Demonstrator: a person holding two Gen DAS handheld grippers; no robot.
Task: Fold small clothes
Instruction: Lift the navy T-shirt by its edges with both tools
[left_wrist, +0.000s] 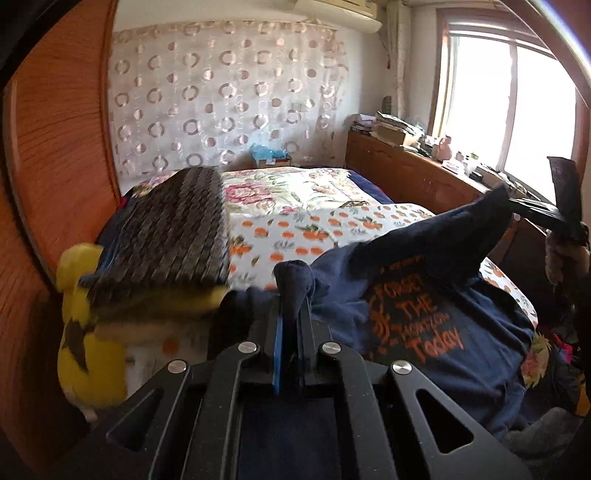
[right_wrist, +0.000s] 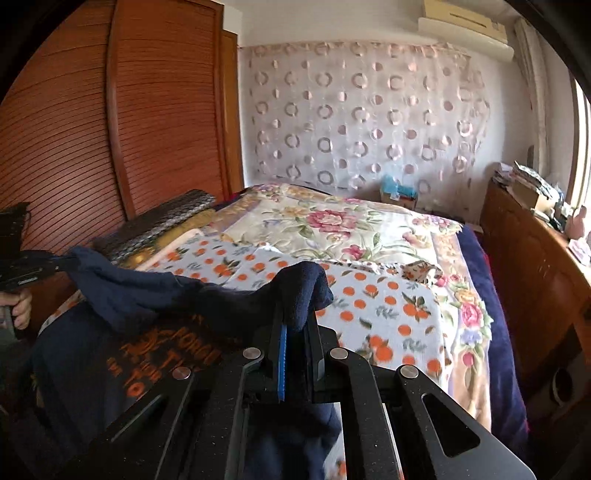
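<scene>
With both claws pinching fabric, the navy shirt (left_wrist: 424, 317) hangs stretched between them above the bed (left_wrist: 295, 229), orange print facing up. My read: it's held by two corners or an edge so the cloth pulls taut and squares up before being laid flat for a fold.

Left claw (left_wrist: 291, 295): closed tight, a bunched fold of navy cloth poking up between the pads. In the right wrist view the same claw (right_wrist: 62, 264) sits at far left with the person's hand (right_wrist: 20, 306) on its grip, shirt edge running off from its tip.

Right claw (right_wrist: 299, 314): closed as well, clamped on a lump of navy cloth that wraps over the tips. From the left wrist view it (left_wrist: 517, 203) is raised at the right, with a peak of shirt lifted to it.

Shirt's lower part drapes near the front of the bed over the orange-dotted sheet (right_wrist: 388, 299); can't tell how much actually rests on it. A grey knit cushion (left_wrist: 166, 236) and a yellow plush toy (left_wrist: 88, 332) sit at the left, just beside the shirt. The shirt needs to come down clear of them, or the fold lands lumpy.
</scene>
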